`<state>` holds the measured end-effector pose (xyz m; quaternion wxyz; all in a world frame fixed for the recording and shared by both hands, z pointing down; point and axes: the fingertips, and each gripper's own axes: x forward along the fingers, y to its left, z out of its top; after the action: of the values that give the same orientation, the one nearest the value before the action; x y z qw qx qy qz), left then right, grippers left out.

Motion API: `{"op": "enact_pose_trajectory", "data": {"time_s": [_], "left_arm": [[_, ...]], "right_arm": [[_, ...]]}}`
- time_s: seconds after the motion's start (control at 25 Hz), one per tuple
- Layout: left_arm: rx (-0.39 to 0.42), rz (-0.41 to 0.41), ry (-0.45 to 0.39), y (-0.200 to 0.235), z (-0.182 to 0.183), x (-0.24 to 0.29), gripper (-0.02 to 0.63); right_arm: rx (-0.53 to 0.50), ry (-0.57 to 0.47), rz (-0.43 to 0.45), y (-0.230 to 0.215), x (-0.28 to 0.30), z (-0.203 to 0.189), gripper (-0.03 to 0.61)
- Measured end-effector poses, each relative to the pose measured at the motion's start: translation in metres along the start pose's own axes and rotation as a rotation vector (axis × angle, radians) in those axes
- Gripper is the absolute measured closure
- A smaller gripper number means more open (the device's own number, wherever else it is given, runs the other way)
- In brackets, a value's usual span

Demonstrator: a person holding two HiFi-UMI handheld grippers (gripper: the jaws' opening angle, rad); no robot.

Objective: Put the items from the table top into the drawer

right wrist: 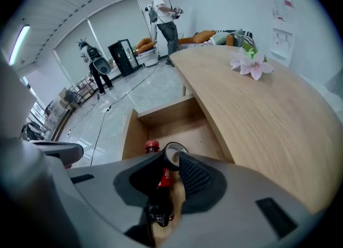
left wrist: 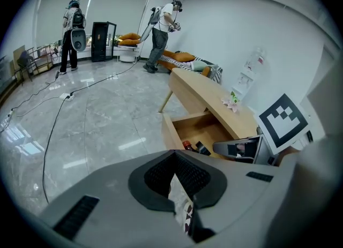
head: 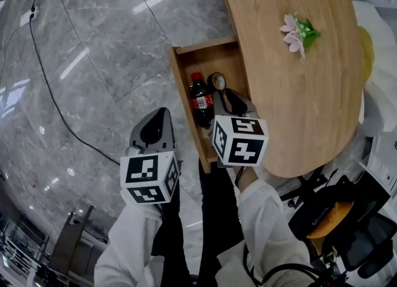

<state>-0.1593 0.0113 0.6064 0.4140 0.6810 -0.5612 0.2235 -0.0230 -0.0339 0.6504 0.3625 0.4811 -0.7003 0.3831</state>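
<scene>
An open wooden drawer [head: 186, 103] juts out from under the oval wooden table [head: 298, 93]. A cola bottle [head: 200, 100] and a small round black-rimmed thing [head: 217, 81] lie inside it. My right gripper [head: 232, 103] hangs over the drawer, open. In the right gripper view the bottle [right wrist: 159, 188] shows through the gap between its jaws, untouched by the pads. A pink flower [head: 299, 33] lies on the table top. My left gripper [head: 155, 128] is over the floor left of the drawer. Its jaws are nearly together on what looks like a thin white printed packet [left wrist: 181, 201].
A black cable [head: 56, 106] runs across the grey marble floor at the left. An office chair [head: 347, 230] stands near me at the lower right. Two people [left wrist: 161, 32] stand far across the room by a sofa and a black cabinet [left wrist: 102, 40].
</scene>
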Motion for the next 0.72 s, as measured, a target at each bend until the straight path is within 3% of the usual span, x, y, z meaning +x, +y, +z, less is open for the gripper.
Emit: {"op": "enact_pose_trajectory", "data": {"time_s": [0.72], "left_arm": [[0.062,-0.052,-0.028,-0.046,0.033,-0.035,0.620]], "right_arm": [[0.093,-0.063,-0.042,-0.012,-0.080,0.008,0.485]]}}
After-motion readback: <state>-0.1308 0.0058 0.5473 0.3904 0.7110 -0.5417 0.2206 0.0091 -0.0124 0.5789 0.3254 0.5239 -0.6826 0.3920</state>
